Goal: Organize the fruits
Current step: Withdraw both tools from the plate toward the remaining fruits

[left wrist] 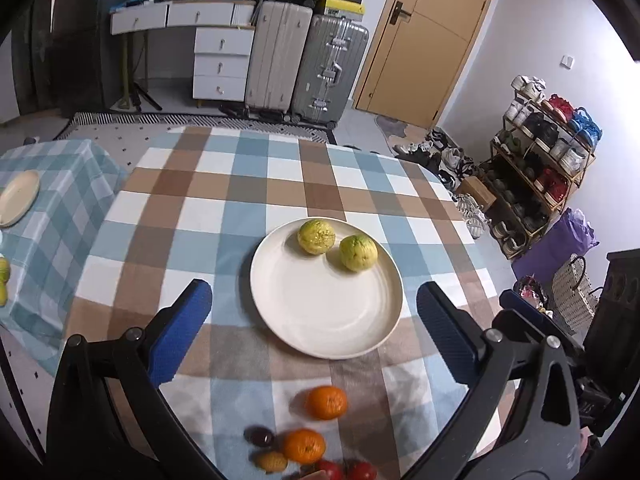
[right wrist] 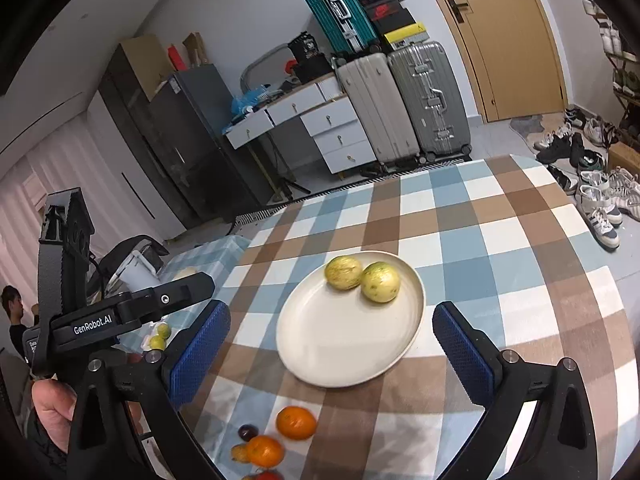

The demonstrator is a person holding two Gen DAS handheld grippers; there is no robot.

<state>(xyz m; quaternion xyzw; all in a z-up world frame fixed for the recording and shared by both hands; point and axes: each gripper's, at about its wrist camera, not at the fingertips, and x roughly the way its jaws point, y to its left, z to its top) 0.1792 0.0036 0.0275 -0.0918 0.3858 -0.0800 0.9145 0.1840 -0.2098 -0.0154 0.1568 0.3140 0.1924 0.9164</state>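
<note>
Left gripper (left wrist: 314, 308) spread wide, nothing between the blue pads, poised above the white plate (left wrist: 320, 320) on the checked tabletop (left wrist: 224, 200). Right gripper (right wrist: 332, 344) likewise released and unloaded, over the same plate's near side. Two yellow-green fruits (left wrist: 316, 237) (left wrist: 358, 253) on the plate's far half, touching or nearly so. Off the plate, toward the near tabletop edge: two oranges (left wrist: 326, 402) (left wrist: 304, 445), a dark plum-like fruit (left wrist: 259, 437), a small yellowish fruit (left wrist: 272, 461), red fruits (left wrist: 348, 470) partly cut off.
</note>
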